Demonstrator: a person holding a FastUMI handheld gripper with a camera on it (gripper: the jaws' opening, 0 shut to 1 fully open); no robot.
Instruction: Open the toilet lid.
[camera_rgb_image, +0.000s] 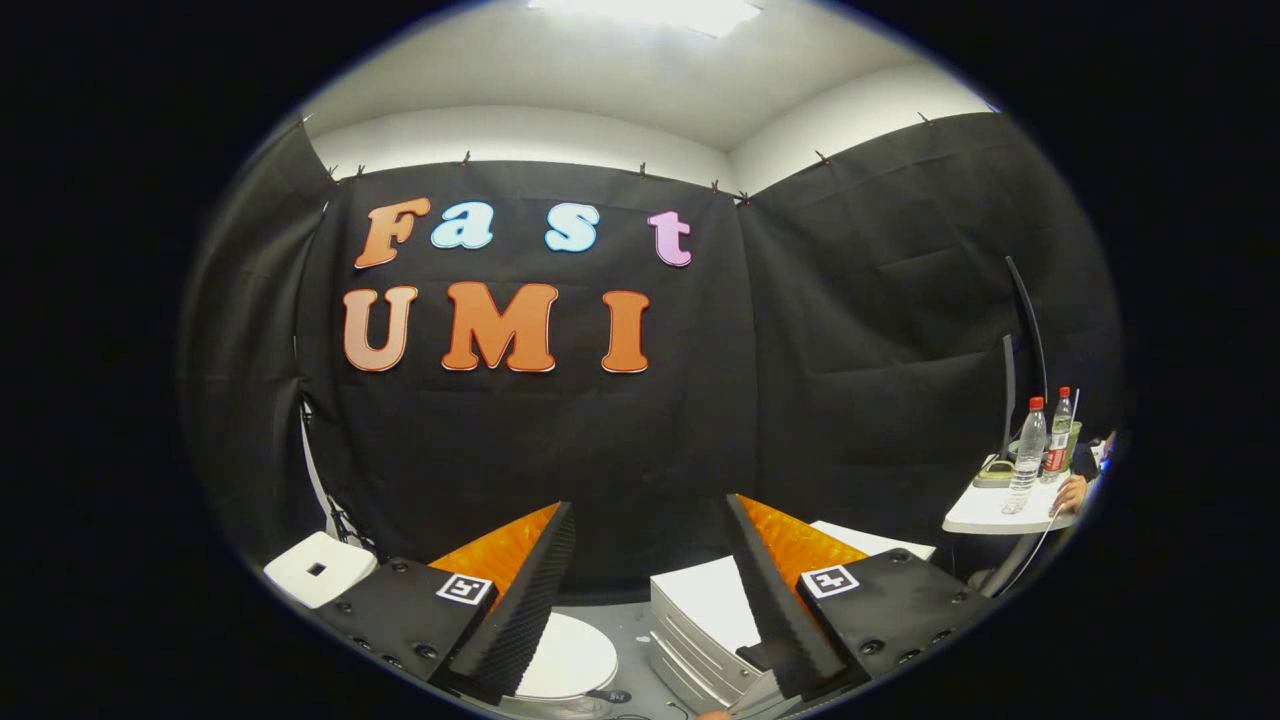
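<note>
The toilet's white oval lid (572, 660) lies low between my fingers, close to the left one, which hides its left side. It seems to lie flat; its hinge is hidden from me. My gripper (650, 505) is open, held above the lid with nothing between the fingers. The fingertips (560, 525) point toward the black cloth wall beyond.
A white ribbed box (700, 620) stands just right of the lid, against the right finger. A white block (318, 568) sits beyond the left finger. Far right, a small white table (1000, 512) carries two bottles (1030, 450), with a person's hand (1070, 492) resting on it.
</note>
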